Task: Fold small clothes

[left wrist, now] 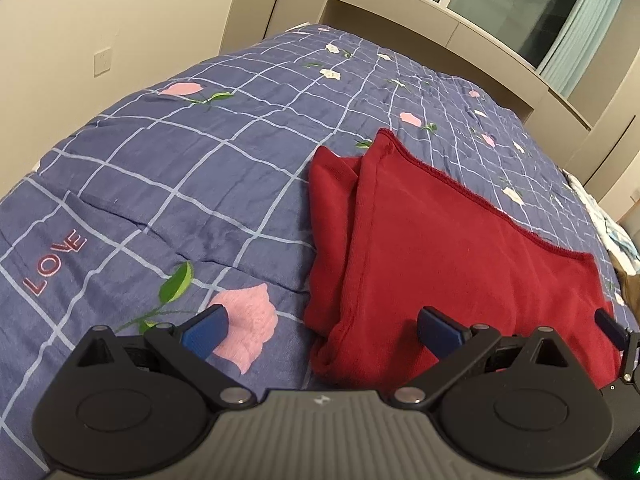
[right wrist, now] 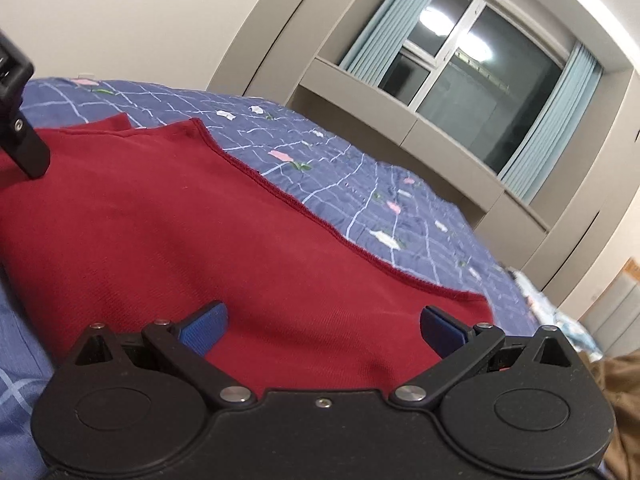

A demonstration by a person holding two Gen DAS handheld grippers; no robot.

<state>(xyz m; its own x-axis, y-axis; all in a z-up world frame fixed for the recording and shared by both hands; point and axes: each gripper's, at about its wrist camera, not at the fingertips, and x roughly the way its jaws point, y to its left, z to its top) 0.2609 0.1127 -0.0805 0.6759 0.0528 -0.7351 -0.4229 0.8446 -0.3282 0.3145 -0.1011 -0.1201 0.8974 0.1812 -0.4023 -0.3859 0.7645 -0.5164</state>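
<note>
A dark red garment [left wrist: 448,248] lies folded flat on the blue checked bedspread [left wrist: 180,168], with a narrower folded part along its left side. My left gripper [left wrist: 320,332] is open, low over the garment's near left corner, with nothing between its blue pads. My right gripper [right wrist: 322,330] is open too, low over the garment's near edge [right wrist: 240,240], empty. One finger of the right gripper [left wrist: 612,328] shows at the left wrist view's right edge. Part of the left gripper's black body [right wrist: 20,120] shows at the left of the right wrist view.
The bedspread has pink flowers and a "LOVE" print [left wrist: 56,264]. A beige window bench [right wrist: 400,128] and window with blue curtains stand behind the bed. Light patterned cloth [left wrist: 616,236] lies at the bed's right edge, brown fabric [right wrist: 620,400] beside it.
</note>
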